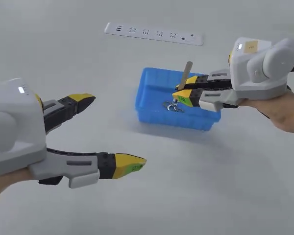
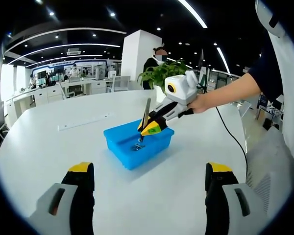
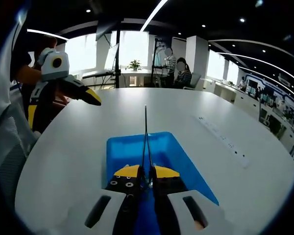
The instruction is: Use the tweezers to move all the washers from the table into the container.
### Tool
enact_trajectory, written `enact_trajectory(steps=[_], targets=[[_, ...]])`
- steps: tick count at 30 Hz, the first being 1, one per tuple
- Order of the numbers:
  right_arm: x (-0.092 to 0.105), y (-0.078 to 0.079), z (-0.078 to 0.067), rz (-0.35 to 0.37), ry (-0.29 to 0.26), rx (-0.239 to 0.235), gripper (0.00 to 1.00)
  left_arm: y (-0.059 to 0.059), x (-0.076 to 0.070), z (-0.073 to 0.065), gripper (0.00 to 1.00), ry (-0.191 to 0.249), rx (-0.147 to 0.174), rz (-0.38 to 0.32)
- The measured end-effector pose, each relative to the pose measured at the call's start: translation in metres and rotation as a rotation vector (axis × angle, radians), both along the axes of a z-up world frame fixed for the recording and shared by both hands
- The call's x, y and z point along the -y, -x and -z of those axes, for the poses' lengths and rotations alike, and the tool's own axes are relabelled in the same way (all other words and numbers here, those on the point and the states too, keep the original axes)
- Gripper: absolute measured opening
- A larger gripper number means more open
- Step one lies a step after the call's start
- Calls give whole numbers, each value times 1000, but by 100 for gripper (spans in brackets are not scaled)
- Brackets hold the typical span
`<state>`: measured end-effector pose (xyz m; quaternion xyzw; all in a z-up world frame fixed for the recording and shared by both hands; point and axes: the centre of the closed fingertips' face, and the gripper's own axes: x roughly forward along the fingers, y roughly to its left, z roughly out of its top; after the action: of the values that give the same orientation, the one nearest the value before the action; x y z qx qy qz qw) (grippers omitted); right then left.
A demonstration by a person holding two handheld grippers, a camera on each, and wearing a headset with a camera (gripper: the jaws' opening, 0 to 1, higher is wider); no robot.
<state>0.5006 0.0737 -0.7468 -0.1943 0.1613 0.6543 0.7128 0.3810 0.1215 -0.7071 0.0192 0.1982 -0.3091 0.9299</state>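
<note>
Right gripper (image 1: 182,94) fingers clenched on tweezers (image 1: 187,72) above container (image 1: 149,81); left gripper (image 1: 115,130) fingers released. We judge washers (image 1: 172,105) light, slippery: pinch by edge.

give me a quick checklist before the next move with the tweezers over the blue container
1. right gripper clamped on the tweezers: ok, the jaws are shut on them.
2. Tweezers' tips above the container: ok, they point down into it.
3. Tips released their washer: cannot tell, too small to see.
4. washers lying inside the container: ok, a small cluster sits on its floor.
5. left gripper out of the way: ok, open and held apart from the container.
6. More washers waiting on the table: cannot tell.
</note>
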Motion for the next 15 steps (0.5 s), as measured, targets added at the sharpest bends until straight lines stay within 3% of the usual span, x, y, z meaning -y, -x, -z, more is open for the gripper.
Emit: enact_trajectory(steps=[15], targets=[[-3, 6, 2, -8, -13, -22, 9, 0, 3, -2, 99, -9, -7, 19]])
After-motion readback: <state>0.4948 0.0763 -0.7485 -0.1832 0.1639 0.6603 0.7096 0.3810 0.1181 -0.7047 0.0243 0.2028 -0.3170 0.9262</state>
